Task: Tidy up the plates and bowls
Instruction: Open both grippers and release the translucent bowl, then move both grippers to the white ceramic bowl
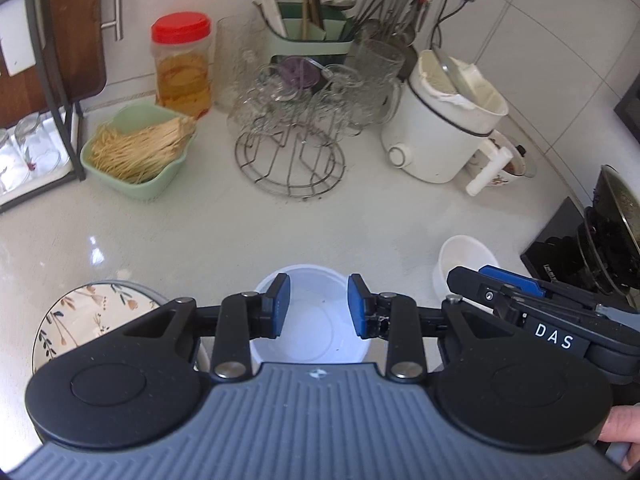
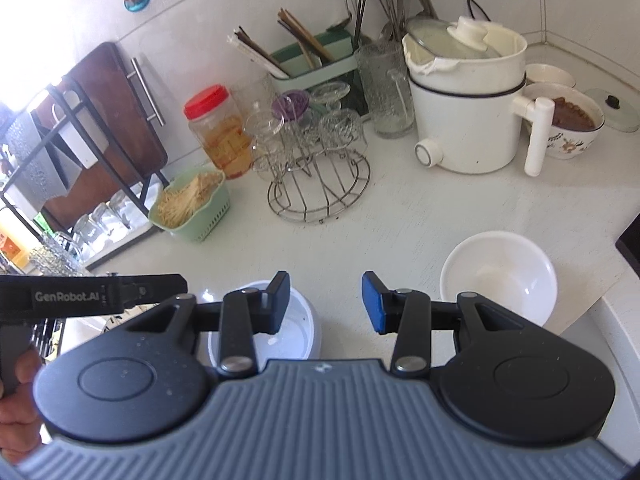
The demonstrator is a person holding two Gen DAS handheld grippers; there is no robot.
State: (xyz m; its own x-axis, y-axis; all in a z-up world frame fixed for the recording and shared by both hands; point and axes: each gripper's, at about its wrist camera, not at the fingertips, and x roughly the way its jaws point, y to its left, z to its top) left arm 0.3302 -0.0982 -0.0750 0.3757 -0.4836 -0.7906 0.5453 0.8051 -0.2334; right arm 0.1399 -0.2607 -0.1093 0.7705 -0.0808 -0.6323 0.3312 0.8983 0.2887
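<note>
A white bowl (image 1: 310,320) sits on the pale counter right below my left gripper (image 1: 319,305), which is open and empty, its blue pads over the bowl's mouth. A floral plate (image 1: 86,320) lies to the bowl's left. A second white bowl (image 1: 464,264) sits to the right. In the right wrist view my right gripper (image 2: 326,304) is open and empty above the counter, between the first bowl (image 2: 294,332) at its left finger and the second bowl (image 2: 500,276) at the right. The right gripper's body (image 1: 552,320) shows in the left wrist view beside the second bowl.
At the back stand a wire rack of glasses (image 1: 292,136), a green basket of sticks (image 1: 136,152), a red-lidded jar (image 1: 182,68), a utensil holder (image 1: 308,36) and a white electric pot (image 1: 444,120). A dish rack (image 1: 36,92) stands left, a stove with pan (image 1: 608,232) right.
</note>
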